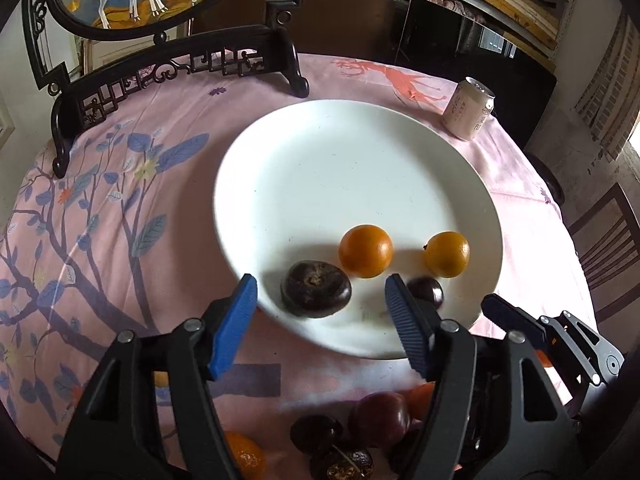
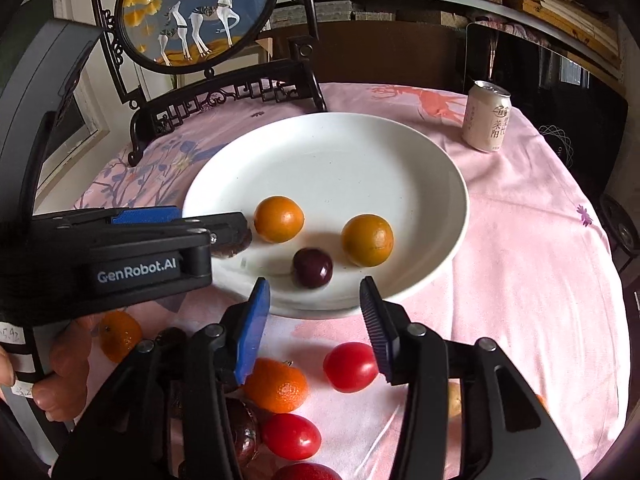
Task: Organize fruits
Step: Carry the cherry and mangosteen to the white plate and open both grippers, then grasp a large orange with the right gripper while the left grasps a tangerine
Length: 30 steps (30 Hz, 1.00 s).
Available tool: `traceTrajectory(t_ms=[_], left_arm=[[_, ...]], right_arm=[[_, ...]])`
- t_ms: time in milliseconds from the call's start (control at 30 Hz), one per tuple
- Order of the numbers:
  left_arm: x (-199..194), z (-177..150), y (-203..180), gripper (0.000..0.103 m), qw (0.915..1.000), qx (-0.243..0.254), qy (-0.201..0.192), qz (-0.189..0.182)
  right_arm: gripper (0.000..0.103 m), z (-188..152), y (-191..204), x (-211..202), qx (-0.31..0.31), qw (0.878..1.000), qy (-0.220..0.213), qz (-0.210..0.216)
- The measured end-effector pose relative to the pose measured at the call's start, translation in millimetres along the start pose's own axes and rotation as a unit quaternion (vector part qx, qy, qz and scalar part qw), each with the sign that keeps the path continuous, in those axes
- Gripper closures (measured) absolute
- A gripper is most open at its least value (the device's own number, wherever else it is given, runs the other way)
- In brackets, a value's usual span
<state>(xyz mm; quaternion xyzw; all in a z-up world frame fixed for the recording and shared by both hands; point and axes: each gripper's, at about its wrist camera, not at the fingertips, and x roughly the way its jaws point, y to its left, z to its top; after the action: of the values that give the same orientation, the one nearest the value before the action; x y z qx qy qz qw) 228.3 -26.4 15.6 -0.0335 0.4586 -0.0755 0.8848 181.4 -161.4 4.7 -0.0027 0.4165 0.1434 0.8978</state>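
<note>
Plate (image 2: 400, 152): white, on the pink-clothed counter (image 2: 520, 260); holds two oranges, a dark cherry (image 2: 313, 268) and a brown water chestnut (image 1: 316, 289).
Left claw (image 1: 320, 304): jaws wide, empty, over the chestnut.
Right claw (image 2: 316, 308): parted, empty, just short of the cherry.
Loose fruit: tomatoes (image 2: 350, 367) and tangerine (image 2: 276, 386) near the plate's front rim.
Handling: small, light, round, likely to roll; tomatoes soft, so pinch gently across the middle.
</note>
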Motion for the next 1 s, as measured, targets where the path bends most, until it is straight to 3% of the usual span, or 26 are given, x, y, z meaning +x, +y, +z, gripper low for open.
traceTrajectory(t_ms=[67, 300, 533, 733, 1000], left_arm=[[-9.5, -4.0, 2.5, 0.033, 1.0, 0.003, -0.007, 0.0], [-57.2, -40.7, 13.8, 0.016, 0.9985, 0.028, -0.045, 0.015], [-89.6, -90.3, 29.8, 0.013, 0.9978, 0.033, -0.054, 0.022], [-92.6, -126.8, 39.9, 0.012, 0.9989, 0.02, -0.034, 0.026], [-91.5, -154.3, 58.0, 0.012, 0.999, 0.007, -0.013, 0.042]], right_arm=[[0.056, -4.4, -4.8, -8.2, 0.007, 1.0, -0.002, 0.005], [0.048, -37.7, -17.2, -51.7, 0.008, 1.0, -0.019, 0.011], [0.047, -86.1, -26.4, -97.2, -0.003, 1.0, -0.027, 0.011], [0.047, -121.8, -22.8, -98.2, -0.013, 1.0, 0.012, -0.003], [0.047, -131.1, -18.6, -76.6, -0.008, 0.999, 0.049, -0.015]])
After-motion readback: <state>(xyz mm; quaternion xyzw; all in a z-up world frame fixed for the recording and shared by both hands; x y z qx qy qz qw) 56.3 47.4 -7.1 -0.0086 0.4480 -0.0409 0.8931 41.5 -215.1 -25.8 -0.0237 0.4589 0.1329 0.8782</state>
